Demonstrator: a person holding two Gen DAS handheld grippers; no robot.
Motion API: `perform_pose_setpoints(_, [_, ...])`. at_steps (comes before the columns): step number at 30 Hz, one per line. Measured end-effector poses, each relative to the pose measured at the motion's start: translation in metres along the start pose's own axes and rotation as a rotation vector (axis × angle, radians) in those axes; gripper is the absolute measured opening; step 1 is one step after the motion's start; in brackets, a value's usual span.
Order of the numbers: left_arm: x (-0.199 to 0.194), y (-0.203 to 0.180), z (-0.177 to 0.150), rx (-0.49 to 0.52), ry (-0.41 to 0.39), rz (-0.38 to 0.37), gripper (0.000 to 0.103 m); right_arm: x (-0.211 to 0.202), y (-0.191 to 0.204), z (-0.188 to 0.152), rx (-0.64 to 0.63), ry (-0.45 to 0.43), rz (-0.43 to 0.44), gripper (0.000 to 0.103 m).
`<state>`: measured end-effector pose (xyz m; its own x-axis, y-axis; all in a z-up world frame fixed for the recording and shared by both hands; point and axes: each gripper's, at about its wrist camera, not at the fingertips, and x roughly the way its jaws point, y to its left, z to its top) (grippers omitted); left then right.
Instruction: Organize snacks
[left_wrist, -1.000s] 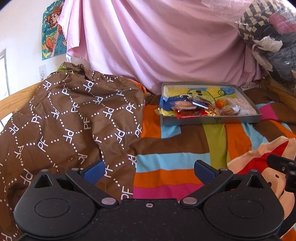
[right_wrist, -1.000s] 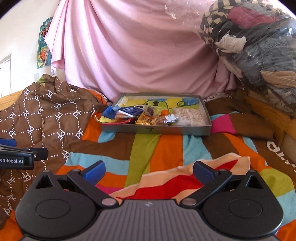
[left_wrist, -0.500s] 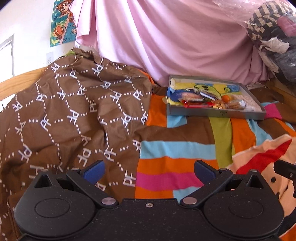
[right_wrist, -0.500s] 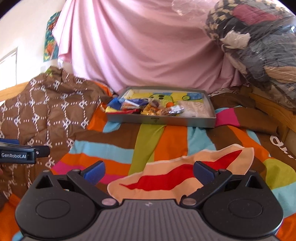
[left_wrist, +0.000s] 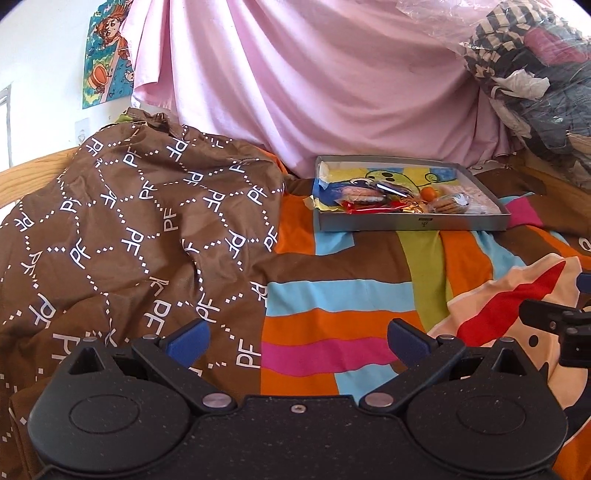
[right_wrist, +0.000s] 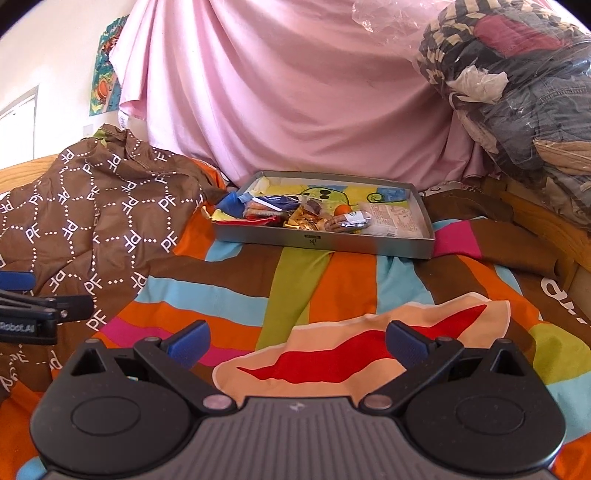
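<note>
Currently:
Left gripper (left_wrist: 297, 338): fingers spread, empty.
Right gripper (right_wrist: 297, 339): fingers spread, empty.
Snack tray (right_wrist: 321, 242): on striped blanket (right_wrist: 229, 291), 12 o'clock of right gripper, well apart.

The near wall of the tray (right_wrist: 325, 242) hides the lower parts of the snacks (right_wrist: 306, 216) piled inside, and their wrapper print is too small to read. The bag of clothes (right_wrist: 517, 96) runs off the right edge. The brown cloth (left_wrist: 129, 229) covers the bed's left side.
</note>
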<state>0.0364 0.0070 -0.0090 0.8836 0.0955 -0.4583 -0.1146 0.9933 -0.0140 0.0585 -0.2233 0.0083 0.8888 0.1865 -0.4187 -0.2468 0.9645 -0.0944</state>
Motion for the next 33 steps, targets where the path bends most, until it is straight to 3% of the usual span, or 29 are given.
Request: perform_pose_setpoints(33, [-0.0041,0.0053,0.0000,-0.008,-0.013,0.006,0.102,0.0030,-0.0024,-0.0003,0.007,0.020,-0.010,0.103])
